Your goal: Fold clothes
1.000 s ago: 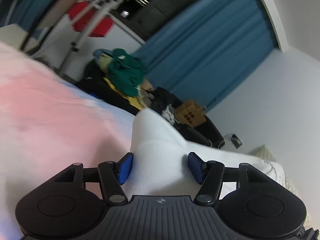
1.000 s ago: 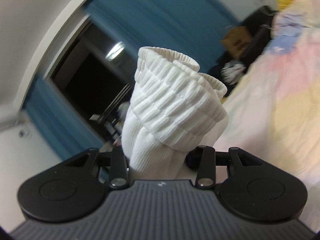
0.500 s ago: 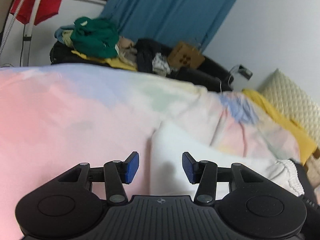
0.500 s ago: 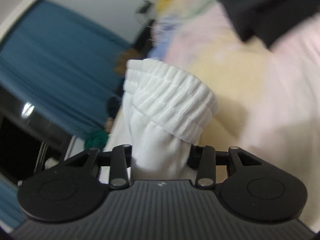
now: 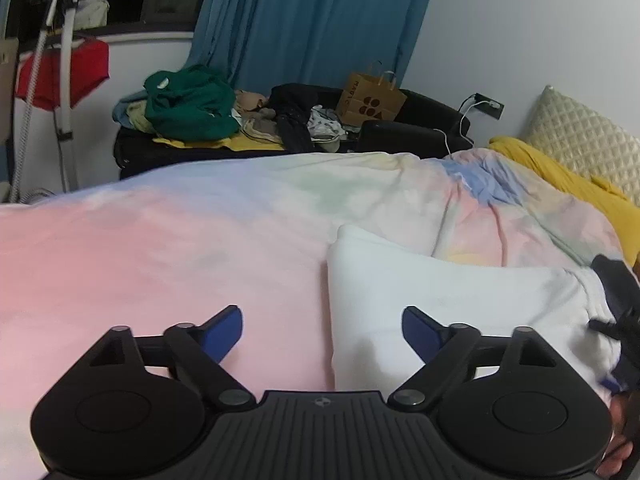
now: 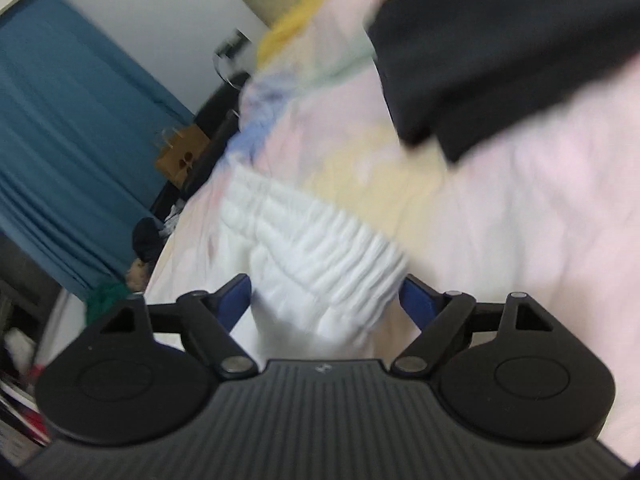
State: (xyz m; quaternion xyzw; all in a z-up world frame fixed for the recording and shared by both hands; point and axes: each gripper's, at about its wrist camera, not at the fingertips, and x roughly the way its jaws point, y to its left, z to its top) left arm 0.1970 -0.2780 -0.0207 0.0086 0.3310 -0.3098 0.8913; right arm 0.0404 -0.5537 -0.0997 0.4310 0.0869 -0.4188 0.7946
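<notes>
1. Both my grippers are letting go. The left gripper (image 5: 322, 330) has its jaws opening, the blue pads (image 5: 226, 326) spread wide with nothing pressed between them; the edge of the white garment (image 5: 440, 304) lies on the bed between and beyond them, touched by neither pad as far as I can see.
2. The right gripper (image 6: 325, 300) is opening as well. The garment's ribbed cuff (image 6: 320, 248) sits between its pads, and the picture is blurred, but the pads look clear of the cloth on both sides.
3. The garment now rests flat on the pastel bedspread (image 5: 160, 248), folded over with a neat edge on its left side. I judge that this fold has been laid down and released, so this piece is close to done.
4. A second ago the left pads were pinching the white cloth, lifted against the curtain; now the cloth lies on the bed and the pads have parted.
5. The right gripper then held the cuff up in the air, bunched and upright; now the cuff is down on the bedspread, near a black garment (image 6: 500, 40) further up the bed.
6. A pile of clothes (image 5: 192, 108) waits on the dark sofa beyond the bed; I'd reckon those come next.
</notes>
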